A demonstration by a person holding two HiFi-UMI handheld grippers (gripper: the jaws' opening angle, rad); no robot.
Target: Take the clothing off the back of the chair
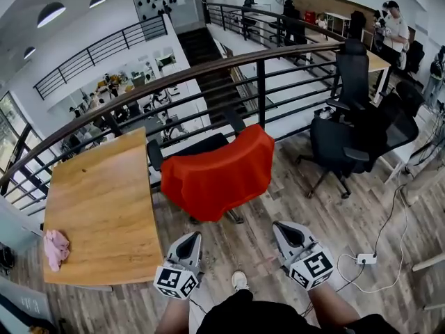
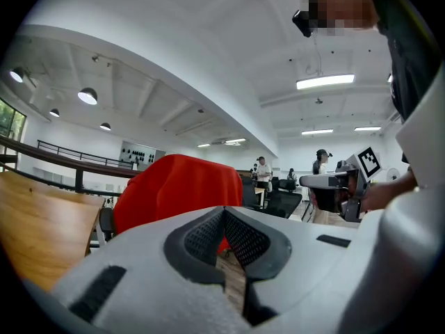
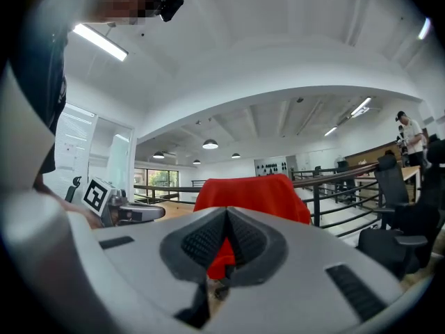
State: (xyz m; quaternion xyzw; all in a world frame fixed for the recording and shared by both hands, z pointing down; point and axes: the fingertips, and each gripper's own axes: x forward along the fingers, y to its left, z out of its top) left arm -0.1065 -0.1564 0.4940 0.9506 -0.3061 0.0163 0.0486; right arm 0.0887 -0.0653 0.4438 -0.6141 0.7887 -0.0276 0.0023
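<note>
Left claw point(image 1: 192, 236), right claw point(image 1: 281, 227) closed, level

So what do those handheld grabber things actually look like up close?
Both the left gripper and right gripper are pale grey moulded shells tapering to two fingers lined with black dimpled pads. Each carries a white cube printed with black square markers. The person wears dark clothing.

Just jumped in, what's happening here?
A person faces a chair with a red garment draped over its back. The left gripper and right gripper are both shut and empty, held level short of the garment. Nothing is grasped yet; the garment hangs untouched beside the table.
</note>
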